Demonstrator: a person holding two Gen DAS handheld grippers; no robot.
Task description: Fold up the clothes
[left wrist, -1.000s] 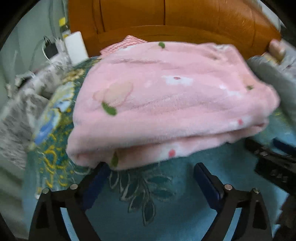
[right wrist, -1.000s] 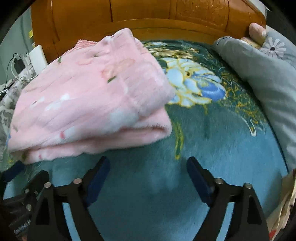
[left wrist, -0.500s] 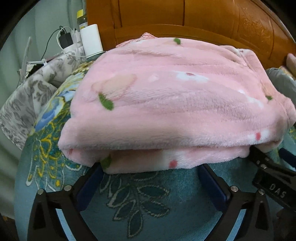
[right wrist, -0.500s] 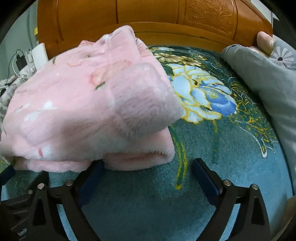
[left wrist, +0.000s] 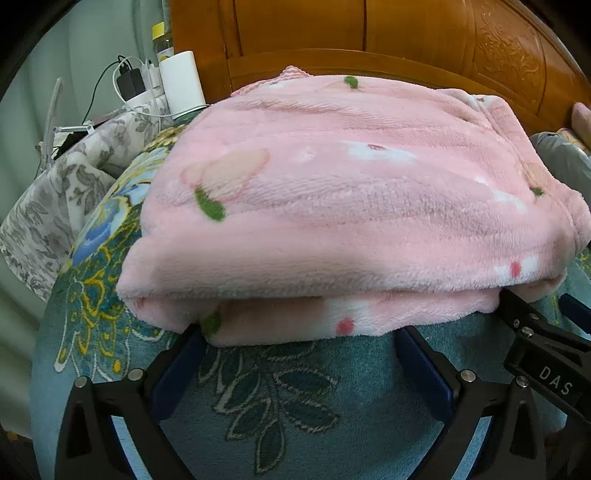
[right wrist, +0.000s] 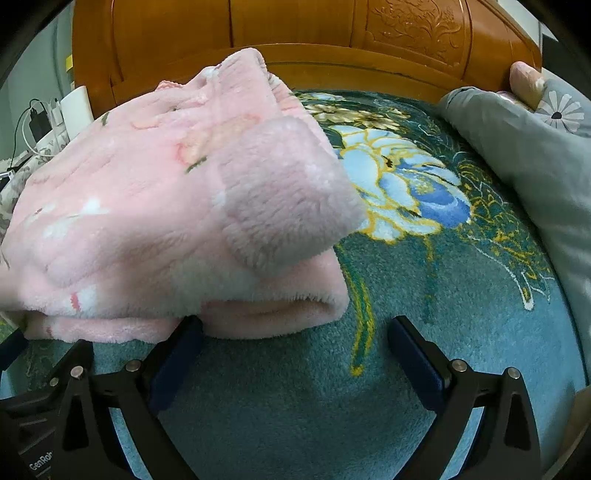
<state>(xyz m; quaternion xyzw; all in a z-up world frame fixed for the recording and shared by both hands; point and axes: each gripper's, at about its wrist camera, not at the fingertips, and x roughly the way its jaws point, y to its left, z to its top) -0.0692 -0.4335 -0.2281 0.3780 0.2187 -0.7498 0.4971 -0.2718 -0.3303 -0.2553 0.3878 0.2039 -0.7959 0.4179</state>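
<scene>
Jaws on my left gripper [left wrist: 299,347] and right gripper [right wrist: 293,334] stand spread wide, grasping nothing, tips at the near edge of the folded pink fleece garment [left wrist: 332,206], which fills mid-frame on the teal floral blanket [right wrist: 424,288]. Beyond it: grey pillow [right wrist: 535,155] at right, wooden headboard [left wrist: 369,33] along the top.

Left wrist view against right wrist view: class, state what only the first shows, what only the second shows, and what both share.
Only the left wrist view shows the yellow-capped bottle and grey floral cloth. Only the right wrist view shows the grey daisy-print pillow. Both show the folded pink fleece garment, the teal floral blanket, the wooden headboard and the white cylinder.
</scene>
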